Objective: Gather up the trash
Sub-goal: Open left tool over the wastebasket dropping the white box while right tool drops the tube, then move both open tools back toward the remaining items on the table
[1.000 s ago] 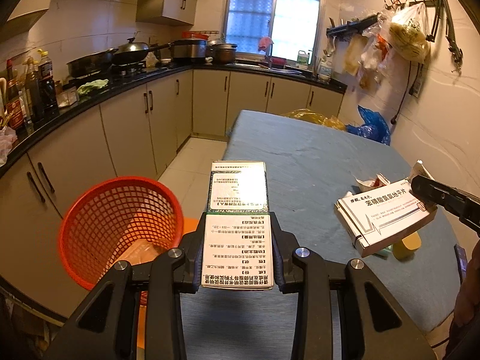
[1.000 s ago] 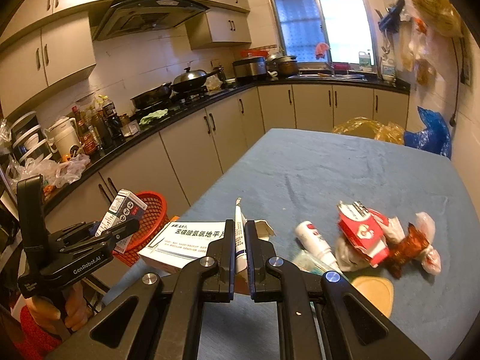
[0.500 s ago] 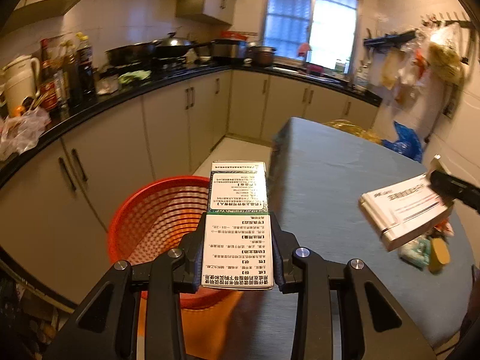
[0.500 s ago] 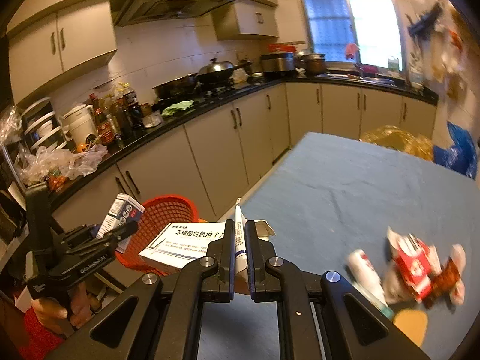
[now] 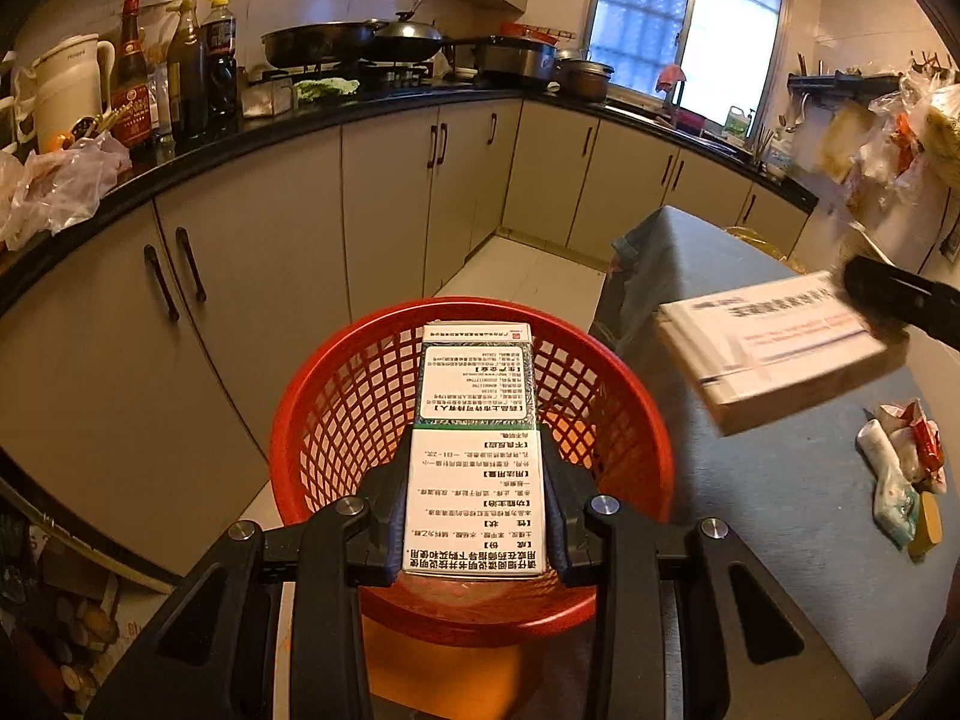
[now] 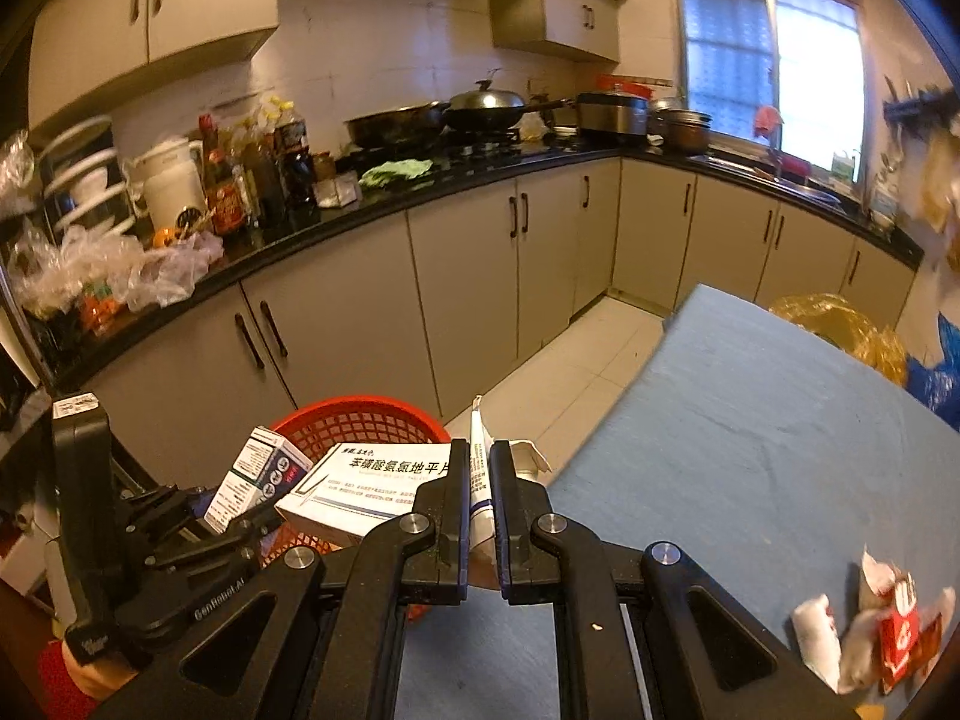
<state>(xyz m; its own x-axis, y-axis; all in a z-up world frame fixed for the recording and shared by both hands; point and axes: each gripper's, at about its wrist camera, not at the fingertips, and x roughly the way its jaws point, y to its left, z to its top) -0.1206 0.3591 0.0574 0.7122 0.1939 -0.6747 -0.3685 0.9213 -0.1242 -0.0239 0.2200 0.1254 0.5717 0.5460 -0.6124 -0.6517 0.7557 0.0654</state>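
Gripping one box each, both tools (image 5: 477, 492) (image 6: 480, 510) hover over red basket (image 5: 336, 396).

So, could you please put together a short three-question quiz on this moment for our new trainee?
1. True or false: the left gripper holds its green-and-white carton over the red mesh basket.
2. The right gripper clamps the flat white box by: A) its end flap, B) its middle.
3. What remains on the blue table?

Key: 1 true. 2 A. 3 A pile of wrappers.
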